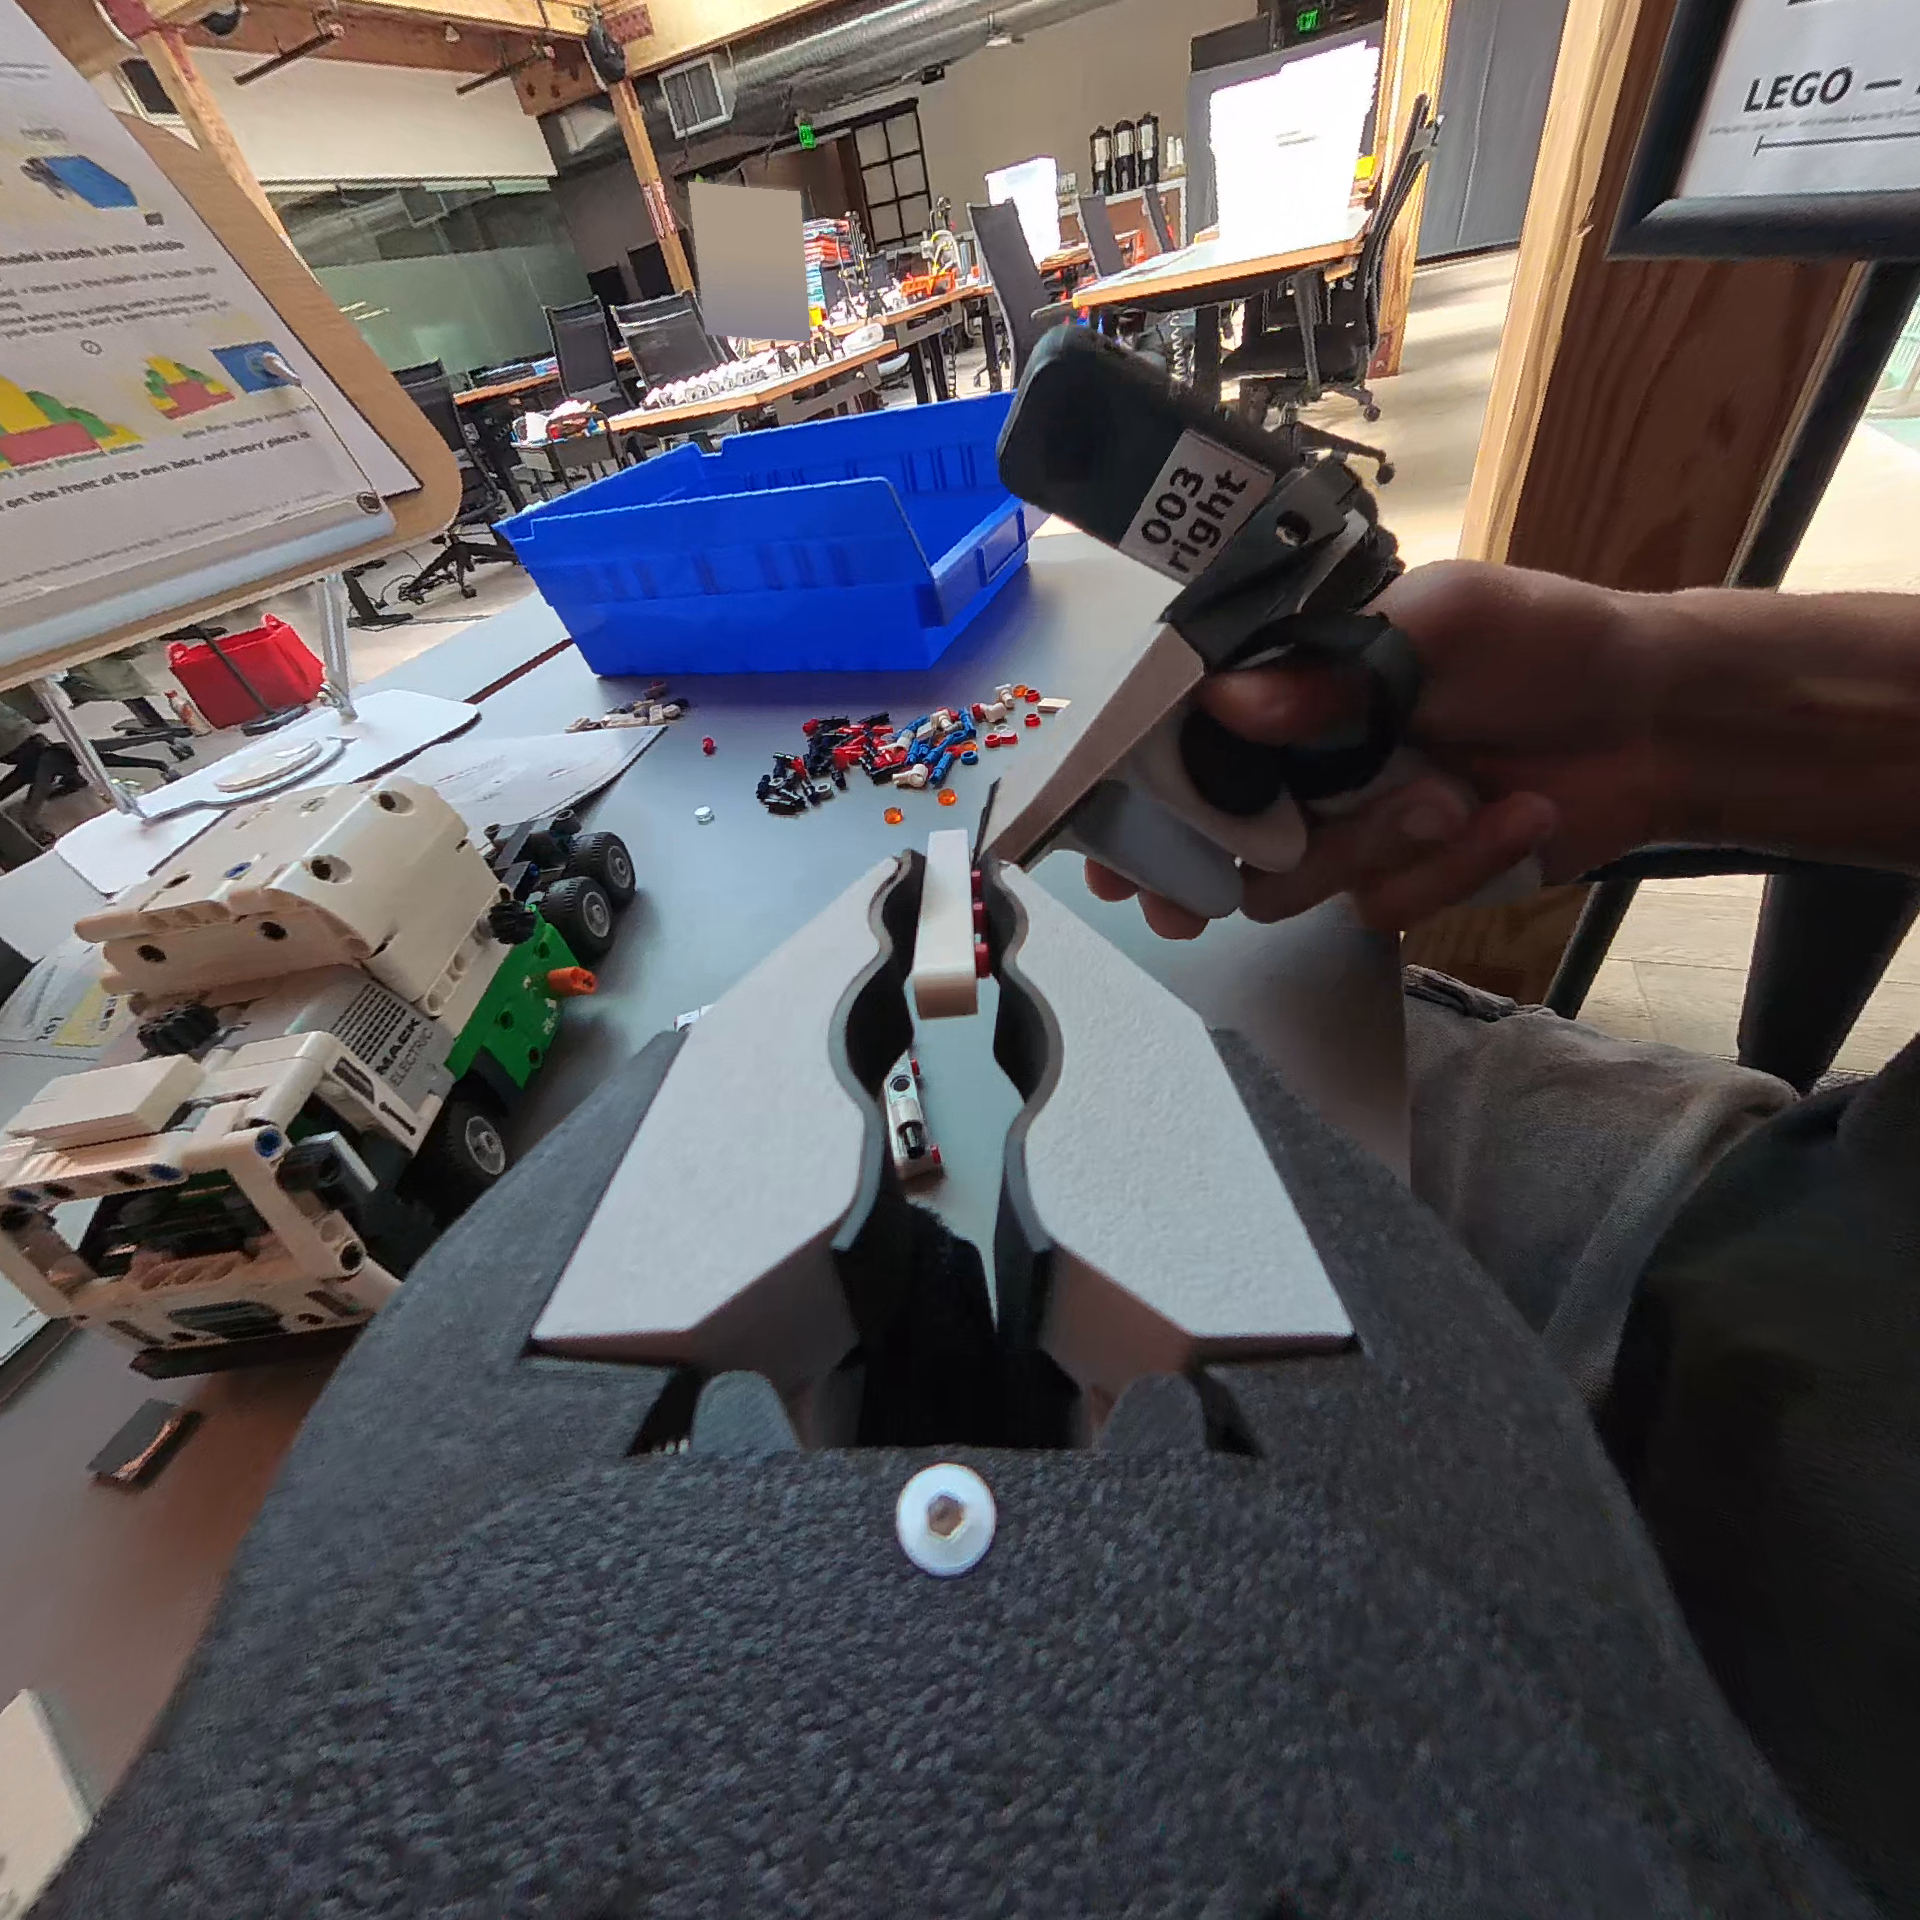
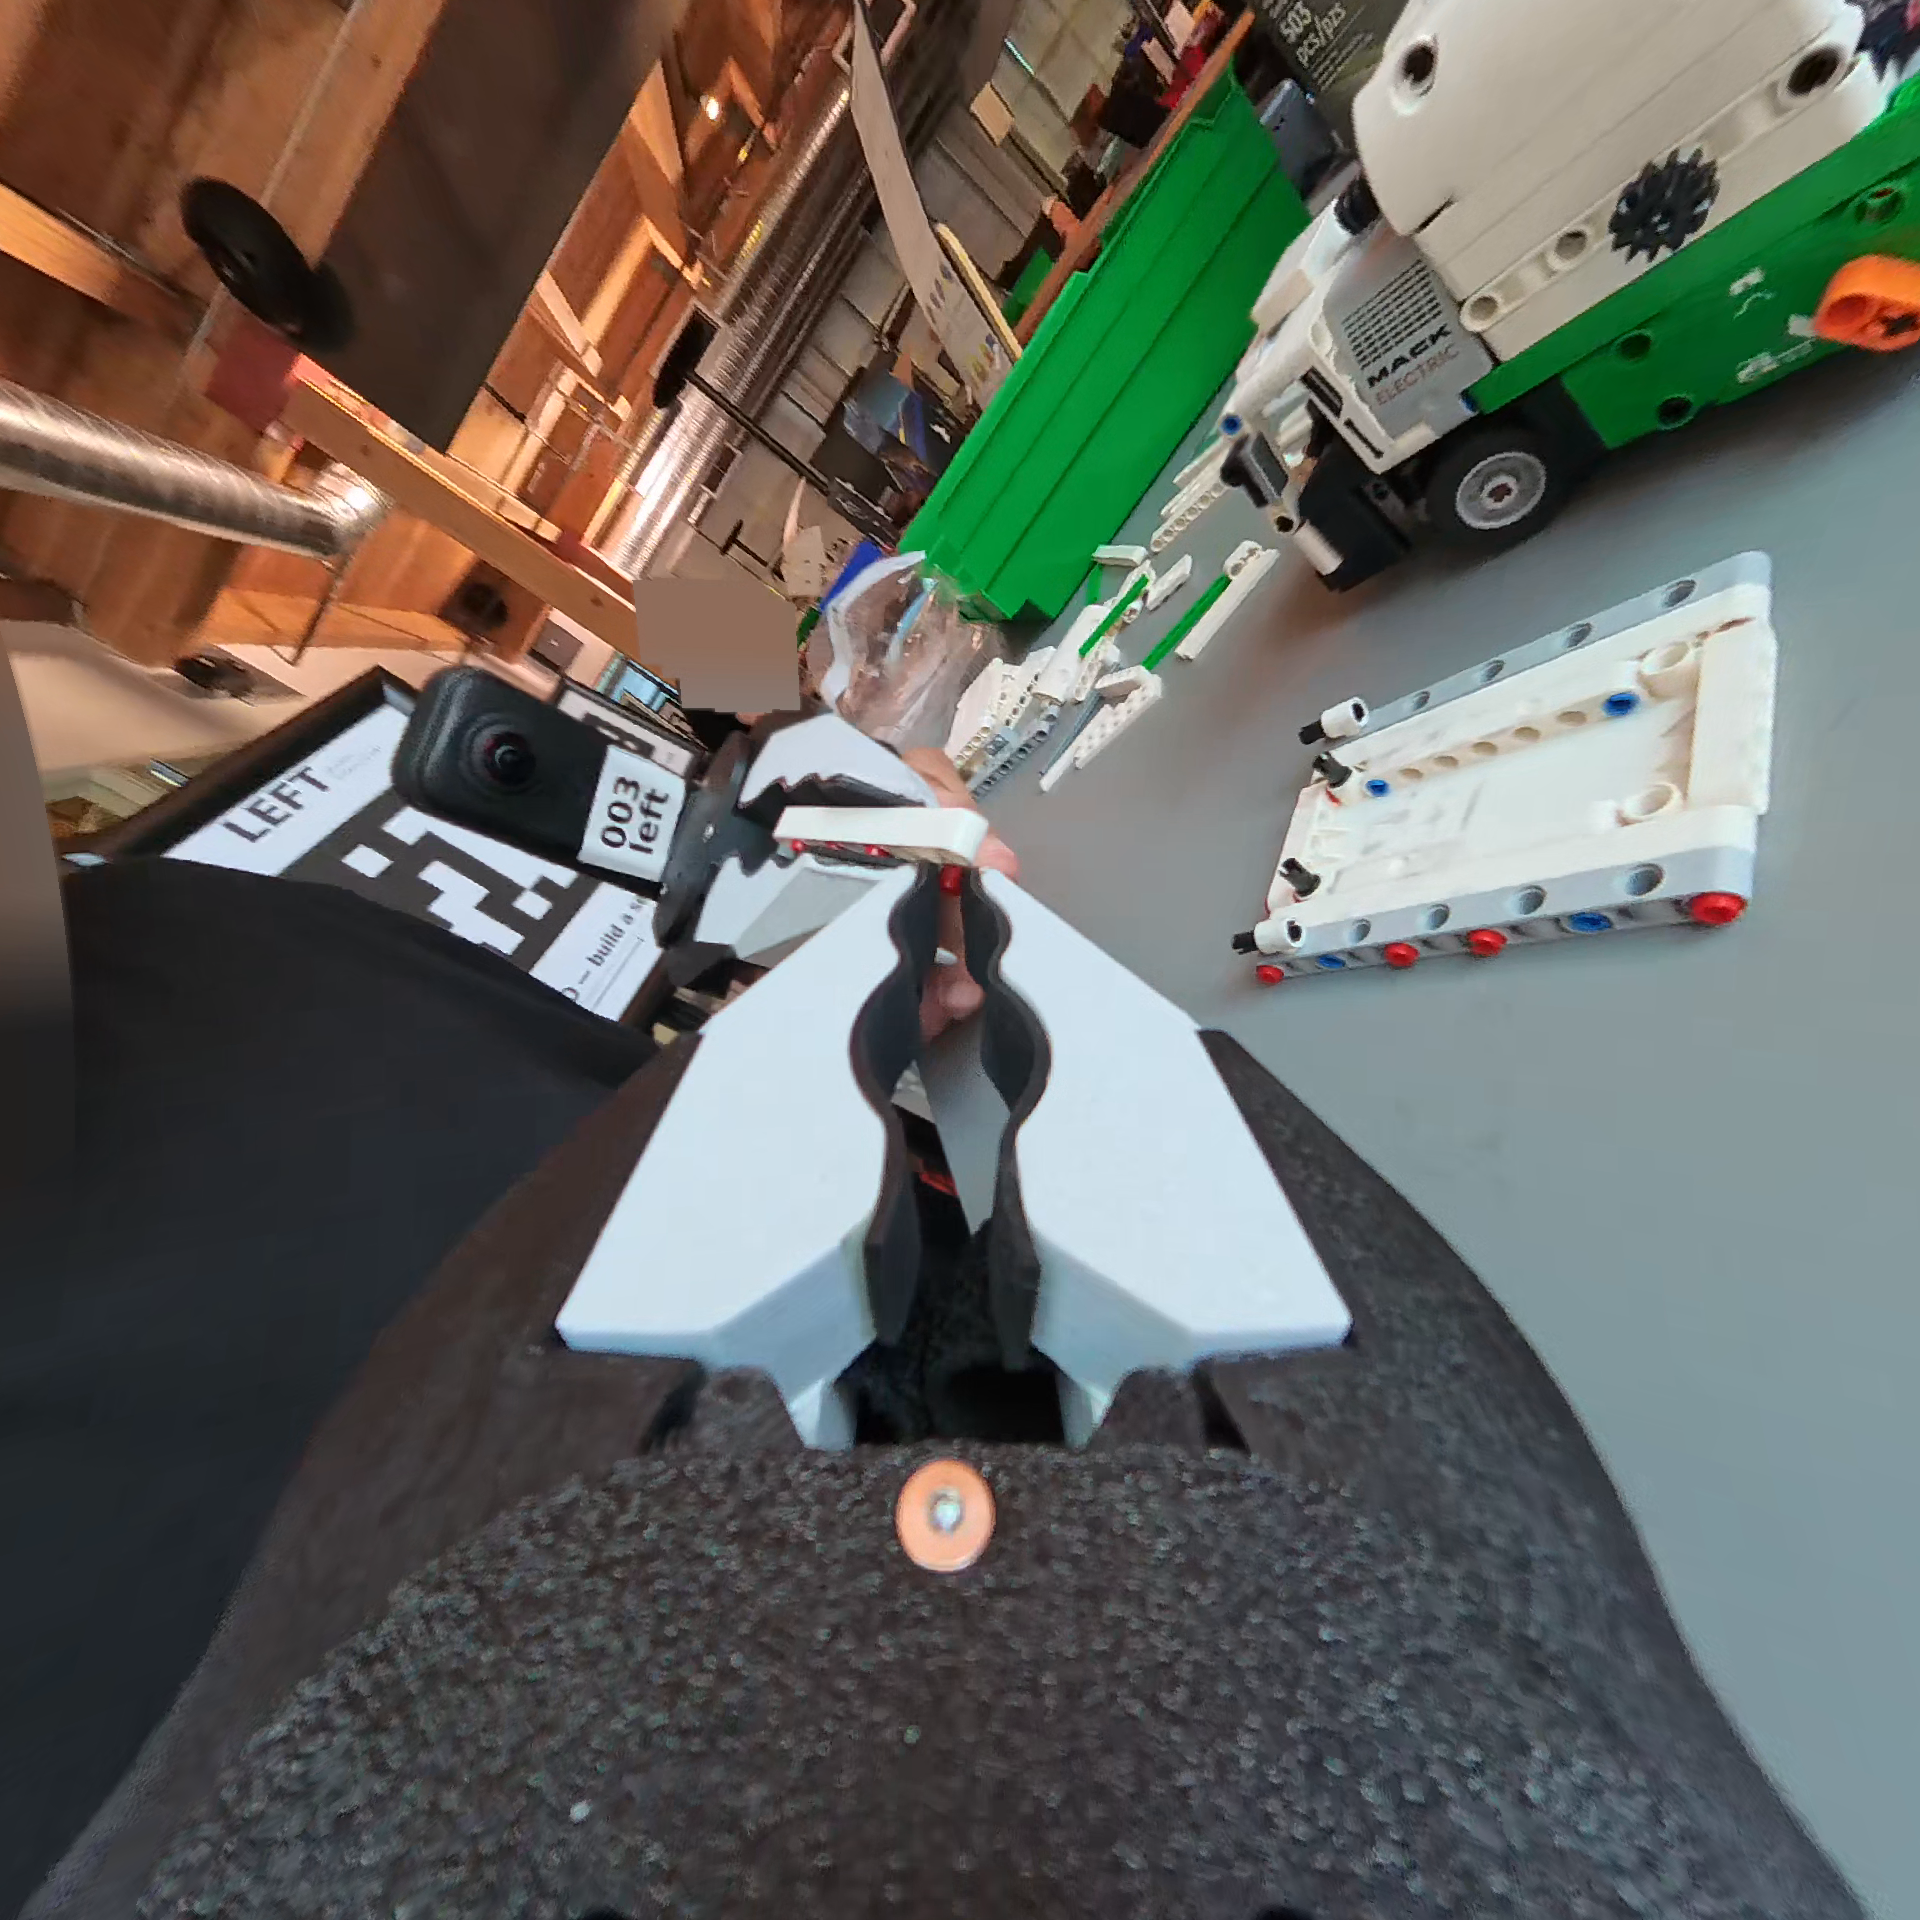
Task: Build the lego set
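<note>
My left gripper (image 1: 951, 873) is shut on a white beam (image 1: 948, 935) that carries red pins (image 1: 979, 914) on its right side, and holds it above the grey table (image 1: 727, 894). My right gripper (image 2: 951, 883) meets the beam (image 2: 883, 829) edge-on, and its tips are shut on a small red pin (image 2: 951, 881) at the beam's face. In the left wrist view the right gripper (image 1: 995, 844) comes in from the right, held by a hand. A white and green lego truck (image 1: 343, 997) stands at the left, also in the right wrist view (image 2: 1538, 312).
A white panel assembly (image 2: 1517, 790) with red and blue pins lies flat on the table. A pile of small pins (image 1: 883, 753) lies before a blue bin (image 1: 779, 540). Loose white beams (image 2: 1091, 665) lie by a green bin (image 2: 1091, 395). An instruction board (image 1: 156, 312) stands at the left. Both grippers' tips are close together, under 4 cm apart.
</note>
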Available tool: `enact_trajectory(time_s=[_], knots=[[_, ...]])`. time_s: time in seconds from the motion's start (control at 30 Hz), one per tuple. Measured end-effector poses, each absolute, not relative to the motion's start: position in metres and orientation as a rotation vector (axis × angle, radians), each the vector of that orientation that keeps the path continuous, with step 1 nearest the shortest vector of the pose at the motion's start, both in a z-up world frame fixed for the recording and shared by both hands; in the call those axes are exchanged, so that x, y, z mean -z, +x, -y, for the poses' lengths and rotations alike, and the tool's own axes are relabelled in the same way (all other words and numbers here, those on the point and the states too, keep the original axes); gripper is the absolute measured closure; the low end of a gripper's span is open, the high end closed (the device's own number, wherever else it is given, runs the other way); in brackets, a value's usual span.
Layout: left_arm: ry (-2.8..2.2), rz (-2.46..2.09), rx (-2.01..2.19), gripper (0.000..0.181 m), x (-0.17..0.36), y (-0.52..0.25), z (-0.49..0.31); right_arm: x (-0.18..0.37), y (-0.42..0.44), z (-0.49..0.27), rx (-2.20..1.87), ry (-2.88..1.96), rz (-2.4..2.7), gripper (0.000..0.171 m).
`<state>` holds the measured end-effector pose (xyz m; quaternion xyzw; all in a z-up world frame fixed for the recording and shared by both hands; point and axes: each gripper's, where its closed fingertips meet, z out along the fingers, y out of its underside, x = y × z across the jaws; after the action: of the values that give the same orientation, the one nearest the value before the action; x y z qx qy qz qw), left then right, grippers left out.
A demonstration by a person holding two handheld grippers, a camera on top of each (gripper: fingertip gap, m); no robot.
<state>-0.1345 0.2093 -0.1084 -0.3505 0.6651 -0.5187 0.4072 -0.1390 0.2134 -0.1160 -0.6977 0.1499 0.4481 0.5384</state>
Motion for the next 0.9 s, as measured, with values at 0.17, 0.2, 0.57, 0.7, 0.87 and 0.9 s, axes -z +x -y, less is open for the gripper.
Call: enact_trajectory(time_s=[0.17, 0.2, 0.57, 0.7, 0.87, 0.9], knots=[[-0.901, -1.654, 1.291, 0.173, 0.1075, -0.1321, -0.2133, 0.1145, -0.139, -0.2094, -1.082, -1.645, -0.354, 0.168], [-0.904, -1.651, 1.286, 0.173, 0.1076, -0.1317, -0.2144, 0.1122, -0.1388, -0.2086, -1.102, -1.625, -0.36, 0.169], [-0.889, -1.669, 1.253, 0.173, 0.1105, -0.1309, -0.2121, 0.111, -0.1346, -0.2109, -1.152, -1.59, -0.404, 0.169], [-0.873, -1.675, 1.212, 0.173, 0.1124, -0.1303, -0.2118, 0.1123, -0.1334, -0.2108, -1.161, -1.59, -0.419, 0.168], [-0.933, -1.658, 1.235, 0.173, 0.1123, -0.1276, -0.213, 0.1126, -0.131, -0.2126, -1.066, -1.593, -0.413, 0.169], [-0.952, -1.653, 1.258, 0.173, 0.1117, -0.1275, -0.2133, 0.1122, -0.1311, -0.213, -1.033, -1.593, -0.406, 0.169]])
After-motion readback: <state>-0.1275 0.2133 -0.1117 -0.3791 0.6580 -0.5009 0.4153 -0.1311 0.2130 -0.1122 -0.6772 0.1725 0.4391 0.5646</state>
